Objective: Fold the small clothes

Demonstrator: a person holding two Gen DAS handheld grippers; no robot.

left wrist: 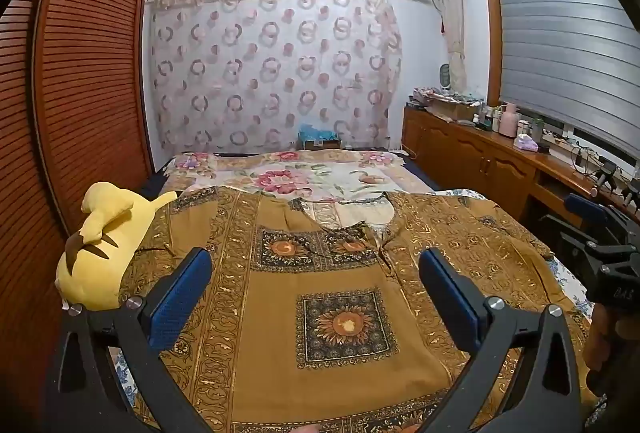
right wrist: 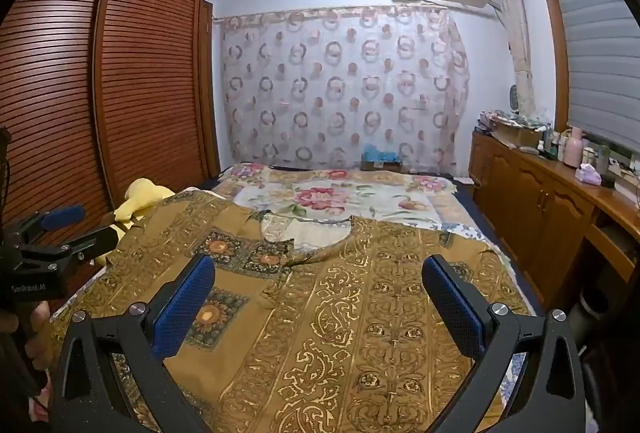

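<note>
A brown and gold patterned top lies spread flat on the bed, neckline toward the far end, sleeves out to both sides. My left gripper hovers open above its chest, blue pads wide apart and nothing between them. The right gripper shows at the right edge of the left wrist view. In the right wrist view the same top fills the foreground. My right gripper is open over its right half, holding nothing. The left gripper appears at the left edge there, over the left sleeve.
A yellow plush toy lies at the bed's left edge beside the left sleeve. A floral bedspread covers the far bed. A slatted wooden wardrobe stands left. A cluttered wooden cabinet runs along the right.
</note>
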